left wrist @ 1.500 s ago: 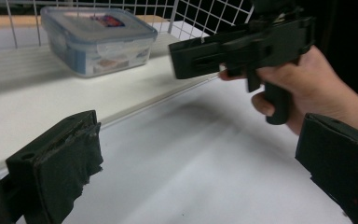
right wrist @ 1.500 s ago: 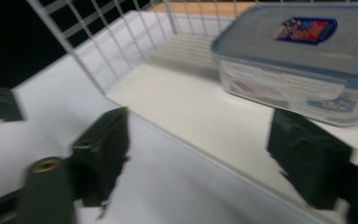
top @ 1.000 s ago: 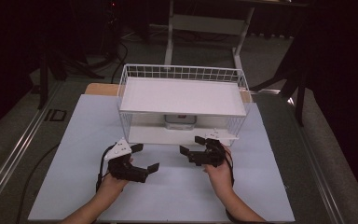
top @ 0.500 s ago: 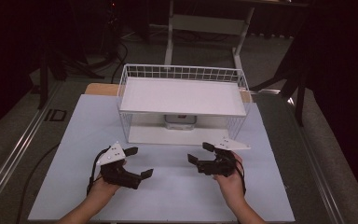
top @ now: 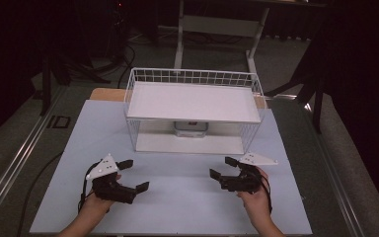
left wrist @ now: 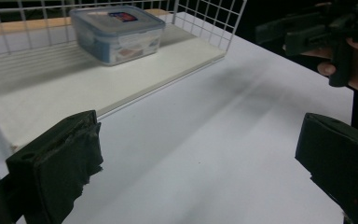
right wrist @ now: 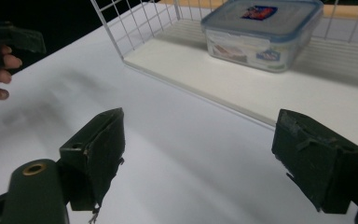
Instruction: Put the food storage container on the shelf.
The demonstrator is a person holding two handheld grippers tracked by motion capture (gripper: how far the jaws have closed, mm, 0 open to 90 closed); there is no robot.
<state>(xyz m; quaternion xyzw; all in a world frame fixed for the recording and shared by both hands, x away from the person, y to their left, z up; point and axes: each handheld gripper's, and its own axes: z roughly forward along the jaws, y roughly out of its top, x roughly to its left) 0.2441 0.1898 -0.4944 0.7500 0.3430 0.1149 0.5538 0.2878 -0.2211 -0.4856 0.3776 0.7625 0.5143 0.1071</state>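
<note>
Container (left wrist: pixel 117 32), clear plastic with a blue-rimmed lid, sits on the lower shelf (top: pixel 187 143) of the wire rack (top: pixel 193 111), toward the back. From the high view I see only its front edge (top: pixel 191 129); the upper shelf (top: pixel 192 101) covers the rest. In the right gripper view the container (right wrist: pixel 264 31) is cut off at the top of the frame, and I cannot read its lid label.

Left gripper (top: pixel 131 175) rests in my left hand (top: pixel 96 202) over the white table (top: pixel 177 197), in front of the rack and well apart from it. Its jaws stand wide apart with nothing between them. Right gripper (top: pixel 220 167) is held in my right hand (top: pixel 254 195) at the same depth, jaws likewise spread and empty. Both point inward, toward each other.

In the left gripper view the right gripper (left wrist: pixel 307 32) appears at the upper right, dark and partly cut off. Floor beyond the table is too dim to make out.
</note>
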